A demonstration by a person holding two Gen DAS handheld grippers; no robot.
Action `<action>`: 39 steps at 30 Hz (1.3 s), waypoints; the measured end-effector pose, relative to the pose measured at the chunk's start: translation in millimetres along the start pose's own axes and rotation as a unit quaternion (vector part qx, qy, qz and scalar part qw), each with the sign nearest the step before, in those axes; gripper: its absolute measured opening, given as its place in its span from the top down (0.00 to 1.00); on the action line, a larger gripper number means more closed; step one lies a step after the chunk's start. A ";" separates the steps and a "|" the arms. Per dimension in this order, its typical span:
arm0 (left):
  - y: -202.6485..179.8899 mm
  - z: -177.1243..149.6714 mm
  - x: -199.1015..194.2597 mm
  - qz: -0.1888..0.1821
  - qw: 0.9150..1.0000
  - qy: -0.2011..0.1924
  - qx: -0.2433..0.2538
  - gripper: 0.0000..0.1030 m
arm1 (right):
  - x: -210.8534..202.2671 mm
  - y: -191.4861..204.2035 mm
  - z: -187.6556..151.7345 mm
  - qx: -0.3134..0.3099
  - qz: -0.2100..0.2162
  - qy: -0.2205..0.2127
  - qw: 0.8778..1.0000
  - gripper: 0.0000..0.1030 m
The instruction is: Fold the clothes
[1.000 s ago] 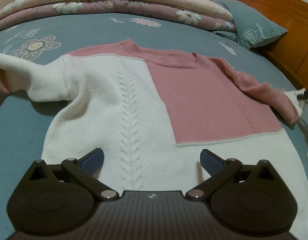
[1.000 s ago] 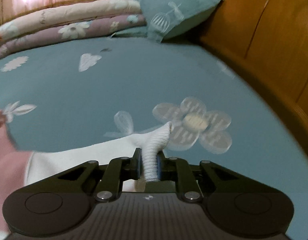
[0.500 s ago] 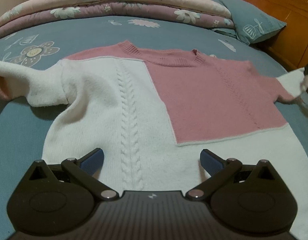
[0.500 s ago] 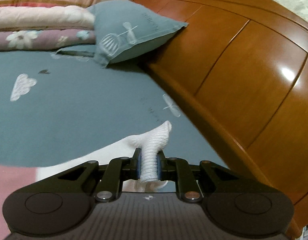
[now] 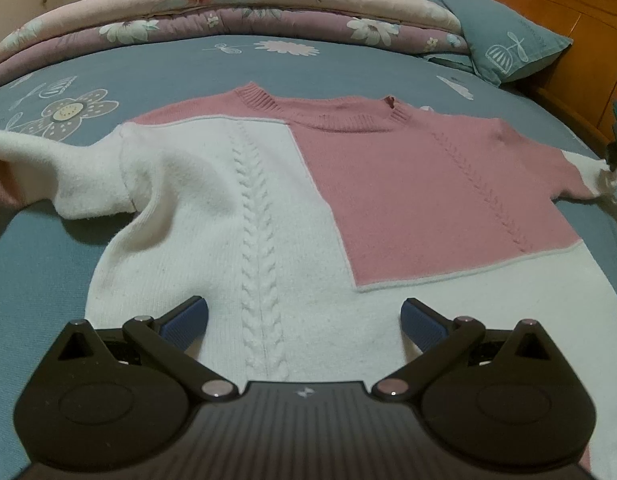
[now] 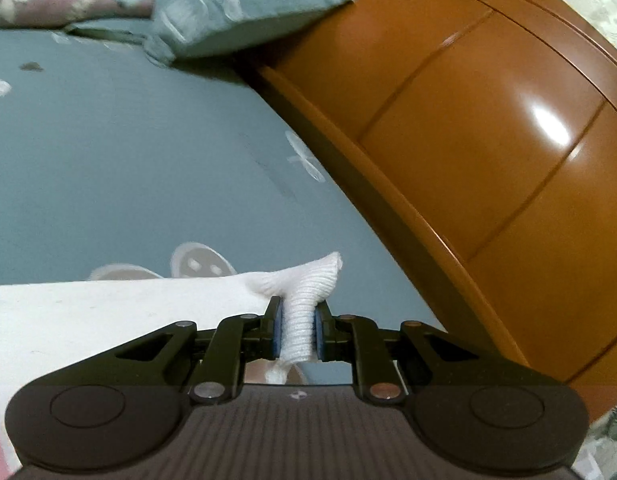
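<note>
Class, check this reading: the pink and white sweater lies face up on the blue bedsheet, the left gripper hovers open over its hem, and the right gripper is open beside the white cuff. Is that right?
One detail is wrong. The right gripper is not open: the right wrist view shows its jaws shut on the white cuff. The rest holds: the sweater lies on the bedsheet, and the left gripper is open over the hem.

Sweater's left sleeve (image 5: pixel 12 168) cut off at frame edge, pillow (image 6: pixel 236 8) blurred

This is a home bedroom. A bed with a teal flowered sheet (image 5: pixel 156 248) fills both views, folded quilts (image 5: pixel 236 12) and a pillow (image 5: pixel 508 48) along the top. A glossy wooden headboard (image 6: pixel 488 140) rises at right.
</note>
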State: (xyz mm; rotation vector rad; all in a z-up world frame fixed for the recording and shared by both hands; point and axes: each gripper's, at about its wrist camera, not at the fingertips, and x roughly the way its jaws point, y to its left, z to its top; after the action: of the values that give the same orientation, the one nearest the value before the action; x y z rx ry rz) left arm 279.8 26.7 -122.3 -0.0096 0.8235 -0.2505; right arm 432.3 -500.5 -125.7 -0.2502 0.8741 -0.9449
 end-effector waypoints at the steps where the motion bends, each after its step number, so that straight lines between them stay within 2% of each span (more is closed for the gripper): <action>1: -0.3 -0.1 0.1 0.001 1.000 0.000 0.000 0.01 | 3.0 -1.8 -0.8 0.003 -0.002 0.005 1.000 0.82; 3: -0.8 -0.2 0.2 0.002 1.000 0.000 0.001 0.01 | 9.4 -4.8 -1.8 0.012 0.003 0.018 1.000 0.82; 4: -1.1 -0.3 0.2 0.002 1.000 0.000 0.002 0.01 | 11.9 -4.2 -3.0 0.014 0.011 0.024 1.000 0.78; 5: -1.3 -0.5 0.2 0.002 1.000 0.000 0.002 0.01 | 14.2 -3.3 -4.5 0.014 0.020 0.030 0.999 0.69; 7: -1.6 -0.5 0.2 0.003 1.000 0.000 0.003 0.01 | 16.1 -2.4 -4.8 0.020 0.014 0.026 0.999 0.63; 9: -1.4 -0.3 0.2 0.003 1.000 0.000 0.003 0.01 | 13.2 -8.5 -4.8 0.038 0.023 0.024 0.999 0.63; 11: -0.8 -0.3 0.1 0.002 1.000 0.000 0.003 0.01 | 4.4 -20.1 -4.3 0.067 0.059 0.023 0.996 0.60; 13: -0.1 -0.2 0.0 0.001 1.000 0.000 0.002 0.01 | -10.9 -31.0 -3.6 0.094 0.128 0.018 0.987 0.57; 16: 0.9 -0.1 0.0 -0.001 1.000 -0.001 -0.001 0.01 | -38.6 -39.5 -3.2 0.111 0.235 0.009 0.966 0.57; 19: 1.2 -0.3 -0.3 -0.001 1.000 -0.001 -0.004 0.01 | -64.7 -31.5 0.0 0.107 0.350 0.009 0.930 0.55; 21: 0.9 -0.5 -0.3 0.000 1.000 -0.002 -0.003 0.01 | -79.1 -10.5 3.1 0.090 0.406 0.009 0.909 0.55; 22: 0.7 -0.5 -0.3 0.000 1.000 -0.002 -0.002 0.01 | -86.3 0.4 4.6 0.081 0.433 0.008 0.898 0.60; 23: 0.5 -0.5 -0.3 0.001 1.000 -0.002 -0.002 0.01 | -93.1 14.8 6.8 0.069 0.454 0.009 0.888 0.76; 24: 0.5 -0.3 -0.3 0.001 1.000 -0.002 -0.002 0.01 | -99.7 29.9 9.1 0.056 0.473 0.010 0.879 0.81; 28: 2.4 0.6 -0.5 -0.004 1.000 -0.001 -0.005 0.01 | -127.4 104.4 7.9 -0.005 0.510 0.015 0.860 0.82; 30: 3.6 1.0 -0.6 -0.006 1.000 -0.001 -0.006 0.01 | -133.9 137.1 6.0 -0.031 0.513 0.013 0.858 0.82; 33: 4.2 1.1 -0.8 -0.009 1.000 -0.001 -0.006 0.01 | -132.3 166.6 3.6 -0.038 0.463 0.001 0.885 0.82; 37: 4.4 0.7 -0.8 -0.009 1.000 0.000 -0.004 0.01 | -113.0 161.6 6.8 0.013 0.473 0.018 0.881 0.81; 39: 5.2 0.8 -1.1 -0.010 1.000 -0.001 -0.007 0.01 | -113.9 157.3 9.4 0.026 0.470 0.021 0.882 0.80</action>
State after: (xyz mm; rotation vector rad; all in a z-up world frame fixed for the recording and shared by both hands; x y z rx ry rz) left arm 280.8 31.9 -121.5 -0.0314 0.8240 -0.2635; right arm 501.7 -319.7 -143.1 0.2443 0.8667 -0.0585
